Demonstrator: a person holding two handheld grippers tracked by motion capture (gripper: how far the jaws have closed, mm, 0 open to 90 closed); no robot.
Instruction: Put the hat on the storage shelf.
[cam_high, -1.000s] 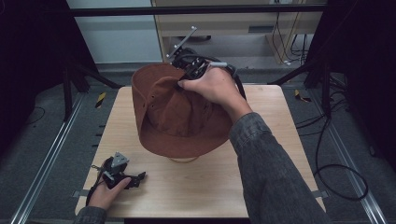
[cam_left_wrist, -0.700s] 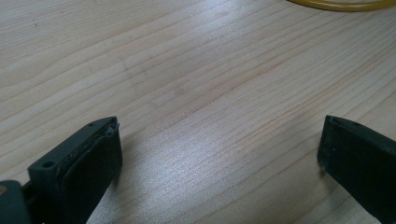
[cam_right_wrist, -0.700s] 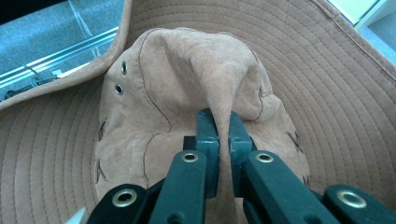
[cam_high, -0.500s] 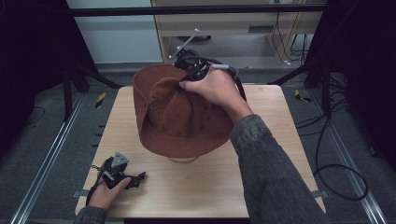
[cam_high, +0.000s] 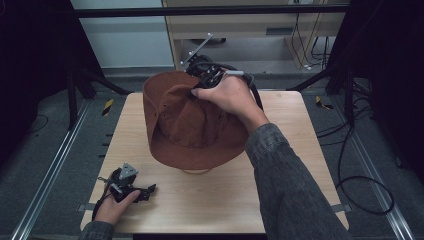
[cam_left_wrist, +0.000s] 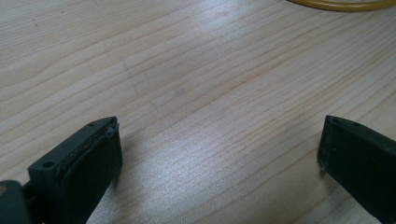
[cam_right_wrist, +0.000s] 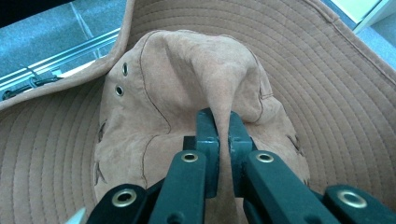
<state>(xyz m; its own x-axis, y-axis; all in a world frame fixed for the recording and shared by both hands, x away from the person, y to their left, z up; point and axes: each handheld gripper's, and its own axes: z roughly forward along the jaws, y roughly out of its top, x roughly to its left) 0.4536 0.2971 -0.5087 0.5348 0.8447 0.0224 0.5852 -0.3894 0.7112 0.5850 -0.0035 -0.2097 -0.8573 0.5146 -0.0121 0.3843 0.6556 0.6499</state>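
A brown wide-brimmed hat (cam_high: 192, 127) hangs tilted over the middle of the wooden table (cam_high: 290, 185), its brim low above a pale round object (cam_high: 195, 171). My right gripper (cam_high: 196, 82) is shut on a pinched fold of the hat's crown (cam_right_wrist: 187, 79), and the cloth runs between its green pads (cam_right_wrist: 208, 135). The brim (cam_right_wrist: 299, 70) spreads out behind the crown. My left gripper (cam_high: 150, 189) rests near the table's front left corner, held by a hand. Its black jaws stand wide open (cam_left_wrist: 219, 149) over bare wood with nothing between them.
A yellow curved rim (cam_left_wrist: 341, 4) shows at the top of the left gripper view. Metal rails (cam_high: 45, 170) run along the floor on both sides of the table. A shelf unit (cam_high: 240, 30) stands behind it, and black cables (cam_high: 360, 180) trail on the right.
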